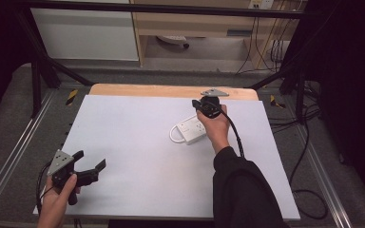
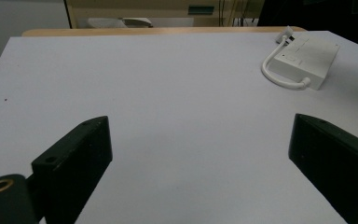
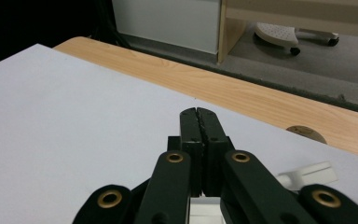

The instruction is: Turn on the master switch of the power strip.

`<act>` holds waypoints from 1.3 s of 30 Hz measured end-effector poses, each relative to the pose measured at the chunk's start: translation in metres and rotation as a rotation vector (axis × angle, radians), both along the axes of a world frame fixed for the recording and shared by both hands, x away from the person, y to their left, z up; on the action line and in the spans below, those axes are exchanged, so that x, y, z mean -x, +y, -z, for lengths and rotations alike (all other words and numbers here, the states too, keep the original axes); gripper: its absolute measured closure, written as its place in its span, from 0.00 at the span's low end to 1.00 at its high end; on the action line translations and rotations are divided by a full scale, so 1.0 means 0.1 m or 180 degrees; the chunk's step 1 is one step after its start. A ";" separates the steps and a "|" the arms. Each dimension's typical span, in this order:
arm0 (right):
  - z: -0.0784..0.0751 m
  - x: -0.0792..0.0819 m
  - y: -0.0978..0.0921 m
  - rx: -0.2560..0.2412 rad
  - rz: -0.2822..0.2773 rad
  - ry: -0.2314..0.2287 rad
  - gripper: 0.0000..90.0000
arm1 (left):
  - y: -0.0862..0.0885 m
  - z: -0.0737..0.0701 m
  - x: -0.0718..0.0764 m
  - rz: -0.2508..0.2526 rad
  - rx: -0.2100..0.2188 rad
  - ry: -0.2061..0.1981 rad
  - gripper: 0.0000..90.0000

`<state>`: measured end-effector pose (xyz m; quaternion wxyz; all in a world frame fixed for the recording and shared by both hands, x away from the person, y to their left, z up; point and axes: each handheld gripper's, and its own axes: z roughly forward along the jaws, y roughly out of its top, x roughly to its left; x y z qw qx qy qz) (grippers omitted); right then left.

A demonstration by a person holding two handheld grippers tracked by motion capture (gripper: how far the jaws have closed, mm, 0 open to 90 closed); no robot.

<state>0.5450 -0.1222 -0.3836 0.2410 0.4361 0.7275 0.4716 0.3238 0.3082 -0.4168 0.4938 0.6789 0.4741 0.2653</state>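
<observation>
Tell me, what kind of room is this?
Probably a lab or workshop set up for recording. A black metal frame surrounds the white-topped table, loose cables trail over the grey floor, and a person holds a camera-bearing gripper in each hand.

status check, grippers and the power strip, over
Left gripper open, idle at table's near left. Right gripper shut, empty, above white plastic power strip. Nothing in the way.

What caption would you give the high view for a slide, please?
Right gripper shut over the white power strip; left gripper open.
</observation>
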 end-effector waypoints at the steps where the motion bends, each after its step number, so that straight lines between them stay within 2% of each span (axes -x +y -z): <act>1: 0.01 0.00 0.01 0.0009 -0.0009 0.0004 1.00 | 0.00 0.00 0.00 0.0000 0.0000 0.0000 0.07; 19: 0.13 0.00 0.07 0.0192 -0.0071 0.0171 1.00 | 0.00 0.00 0.00 0.0005 -0.0008 -0.0004 0.07; 26: 0.17 0.01 0.13 0.0171 -0.0125 0.0215 1.00 | 0.00 0.00 0.00 0.0006 -0.0007 -0.0002 0.07; 39: 0.26 0.03 0.17 0.0278 -0.0154 0.0268 1.00 | 0.00 0.00 0.00 0.0007 -0.0018 -0.0006 0.07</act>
